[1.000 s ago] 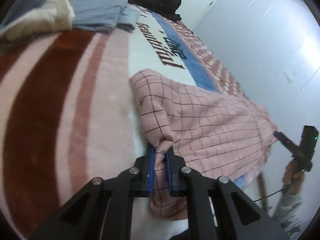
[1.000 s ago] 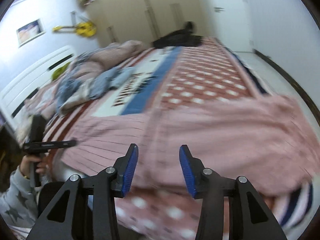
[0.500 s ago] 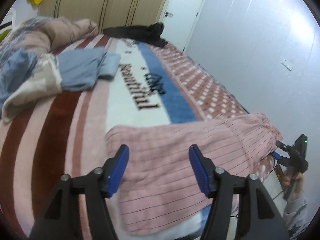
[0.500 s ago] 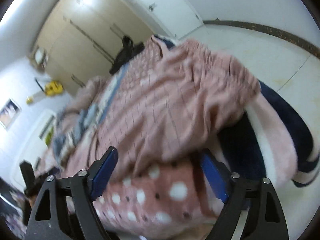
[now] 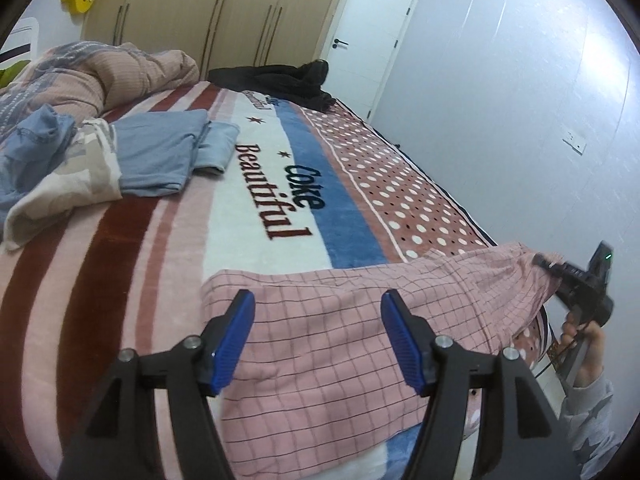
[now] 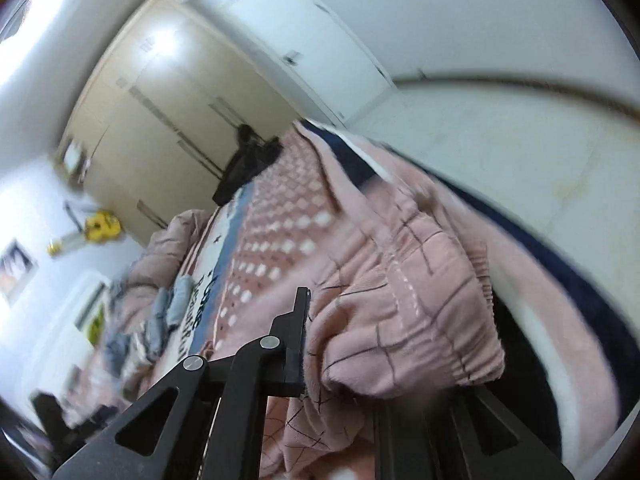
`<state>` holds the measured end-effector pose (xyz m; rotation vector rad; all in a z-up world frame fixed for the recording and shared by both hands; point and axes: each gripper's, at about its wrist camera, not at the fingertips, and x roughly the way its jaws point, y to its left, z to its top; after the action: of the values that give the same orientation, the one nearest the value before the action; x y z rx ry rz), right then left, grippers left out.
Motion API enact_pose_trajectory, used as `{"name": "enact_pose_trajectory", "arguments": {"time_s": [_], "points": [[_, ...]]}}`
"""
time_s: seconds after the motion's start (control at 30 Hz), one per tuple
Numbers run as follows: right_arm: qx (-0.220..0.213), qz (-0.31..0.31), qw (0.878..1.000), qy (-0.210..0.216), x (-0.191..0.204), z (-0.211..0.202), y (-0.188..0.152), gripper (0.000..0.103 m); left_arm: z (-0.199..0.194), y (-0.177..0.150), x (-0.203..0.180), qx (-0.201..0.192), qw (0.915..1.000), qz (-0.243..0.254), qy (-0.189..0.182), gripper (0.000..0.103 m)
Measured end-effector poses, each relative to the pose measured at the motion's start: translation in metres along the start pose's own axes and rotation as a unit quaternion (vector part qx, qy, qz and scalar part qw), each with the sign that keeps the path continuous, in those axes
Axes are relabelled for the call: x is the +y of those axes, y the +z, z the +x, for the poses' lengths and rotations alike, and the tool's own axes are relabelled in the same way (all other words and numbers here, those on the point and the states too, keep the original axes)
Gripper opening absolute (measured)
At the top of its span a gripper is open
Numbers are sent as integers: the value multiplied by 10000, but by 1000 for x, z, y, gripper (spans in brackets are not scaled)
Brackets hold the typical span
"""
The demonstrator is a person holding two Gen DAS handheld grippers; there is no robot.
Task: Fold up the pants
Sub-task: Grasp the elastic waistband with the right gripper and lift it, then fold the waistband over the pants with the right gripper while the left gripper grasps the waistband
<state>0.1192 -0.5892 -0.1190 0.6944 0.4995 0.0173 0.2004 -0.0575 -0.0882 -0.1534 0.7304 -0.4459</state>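
Note:
Pink checked pants [image 5: 440,288] lie flat across the near end of the striped bed blanket [image 5: 100,272], their waistband at the bed's right edge. My left gripper [image 5: 318,304] hovers open above the leg end, nothing between its blue pads [image 5: 232,340]. Far right in the left wrist view, my right gripper [image 5: 548,262] grips the waistband, with a person's hand [image 5: 588,336] on its handle. In the blurred right wrist view the pants [image 6: 400,300] bunch over my right gripper [image 6: 320,340], whose jaws are closing tight on the elastic waistband; one finger is hidden under cloth.
Folded blue clothes [image 5: 160,152] and a loose cream and blue heap [image 5: 52,184] lie at the left of the bed. A pink quilt [image 5: 100,76] and a black garment [image 5: 280,80] lie at the far end. The wall and the floor [image 6: 520,140] run along the right edge.
My left gripper let go of the pinched pants leg, opened and rose. My right gripper rolled, swung to the waistband at the bed's edge and closed on it.

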Motion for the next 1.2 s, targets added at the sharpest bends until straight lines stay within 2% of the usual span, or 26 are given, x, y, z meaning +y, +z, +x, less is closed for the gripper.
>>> {"name": "enact_pose_trajectory", "arguments": {"time_s": [0.13,0.23,0.33,0.4,0.43,0.53,0.57,0.6,0.67,0.73,0.8,0.83,0.87,0.93,1.07,1.2], "points": [[-144,-993,9939,455,74,-5,4,6,-13,0,14,-149,9998,-132,36,61],[137,-2085,9726,1021,154,7,-16,6,-22,-2,24,-226,9995,-187,78,61],[566,-2710,9500,1445,211,27,-47,6,-33,-6,36,-294,9991,-257,132,61],[1001,-3208,9252,1765,254,48,-83,6,-38,-10,44,-311,9990,-284,169,61],[1138,-3355,9169,1838,264,54,-95,6,-41,-13,49,-320,9988,-300,208,61],[1964,-4067,8675,2085,306,88,-165,5,-45,-21,64,-279,9986,-389,226,62],[2150,-4185,8568,2110,310,93,-180,5,-45,-24,68,-261,9985,-430,216,63],[2460,-4401,8387,2059,317,105,-207,6,-45,-27,72,-223,9984,-472,204,63],[2675,-4620,8254,1837,316,121,-239,10,-44,-32,78,-153,9984,-511,178,64],[2591,-4717,8257,1688,313,123,-253,13,-41,-36,81,-64,9986,-513,130,64],[2589,-4620,8308,1710,309,118,-251,17,-38,-38,82,13,9987,-509,76,65],[2643,-4528,8338,1729,309,117,-250,23,-36,-38,82,45,9987,-513,24,65],[2720,-4377,8378,1803,308,113,-244,36,-33,-37,80,68,9986,-517,-52,65],[2721,-4270,8383,2020,307,111,-234,56,-29,-35,75,104,9982,-512,-303,66],[2396,-4446,8382,2055,303,67,-215,57,-19,-27,57,189,9980,-343,-503,69],[2088,-4438,8542,1724,281,45,-187,62,9,-21,37,506,9976,-165,-435,69]]}}
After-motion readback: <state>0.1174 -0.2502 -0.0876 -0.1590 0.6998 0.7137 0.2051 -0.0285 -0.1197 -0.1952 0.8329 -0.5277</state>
